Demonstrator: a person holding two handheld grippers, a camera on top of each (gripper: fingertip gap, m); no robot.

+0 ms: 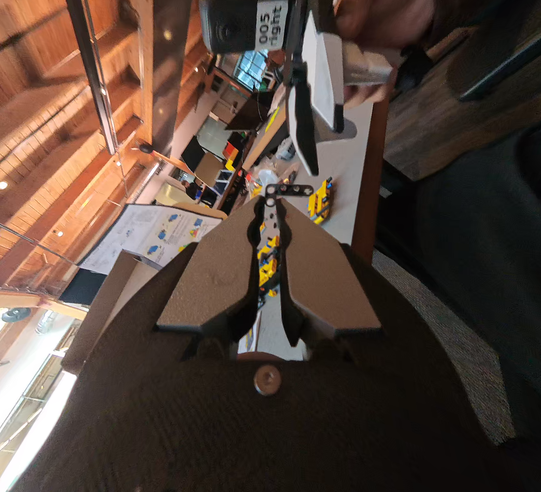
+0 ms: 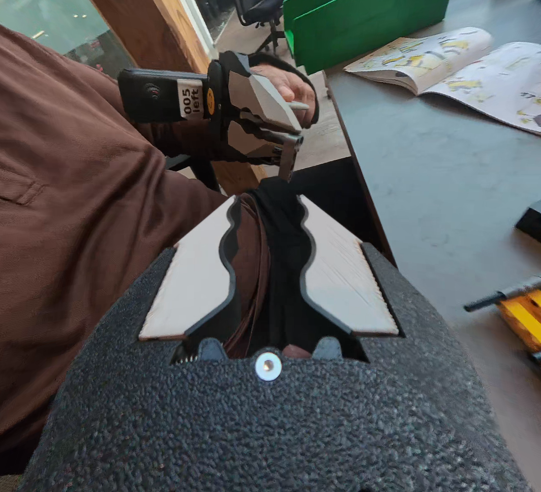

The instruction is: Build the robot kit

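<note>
Left gripper clamped on a dark L-shaped beam — held in the air off the table edge.
Right gripper jaws apart, nothing between them, near the beam's free end. Yellow brick model and open instruction booklet lie on the grey table.

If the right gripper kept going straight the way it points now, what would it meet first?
Probably the L-shaped black beam held in the left gripper, just ahead of the right gripper, whose jaws stand open; depth is uncertain.
</note>
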